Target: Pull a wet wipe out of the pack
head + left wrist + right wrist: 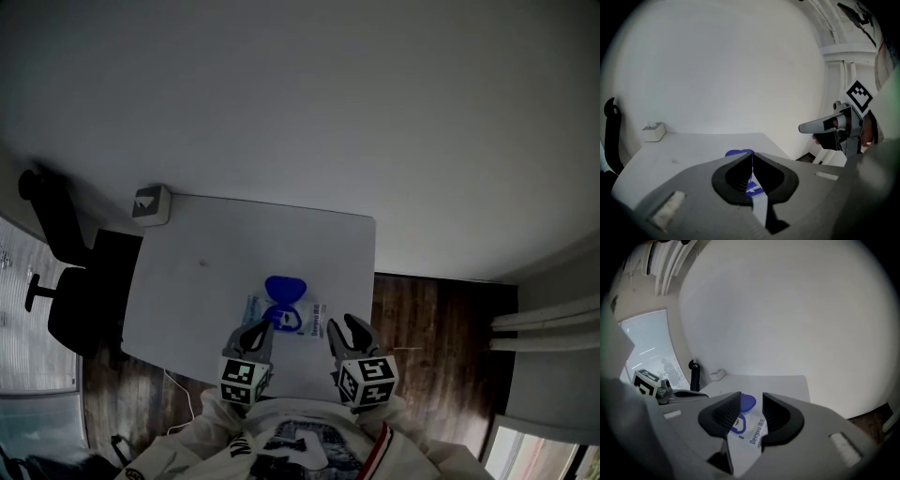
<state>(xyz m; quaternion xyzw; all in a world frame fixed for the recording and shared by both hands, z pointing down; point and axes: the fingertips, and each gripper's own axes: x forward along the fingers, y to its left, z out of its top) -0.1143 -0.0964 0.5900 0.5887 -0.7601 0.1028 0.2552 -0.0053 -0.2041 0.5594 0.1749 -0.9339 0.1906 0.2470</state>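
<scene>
A white wet-wipe pack (298, 317) with a blue flip lid (284, 287) standing open lies near the front edge of the white table (206, 281). In the right gripper view the pack (752, 434) shows just beyond the jaws, its lid (747, 402) raised behind. My left gripper (260, 331) hovers at the pack's left end with its jaws together and nothing between them (752, 161). My right gripper (344, 328) hangs at the pack's right end, its jaws apart (751, 411) and empty.
A small white box (151, 203) sits at the table's far left corner. A black office chair (66, 281) stands left of the table. Dark wooden floor (422, 319) lies to the right, with white curtains (548, 323) beyond.
</scene>
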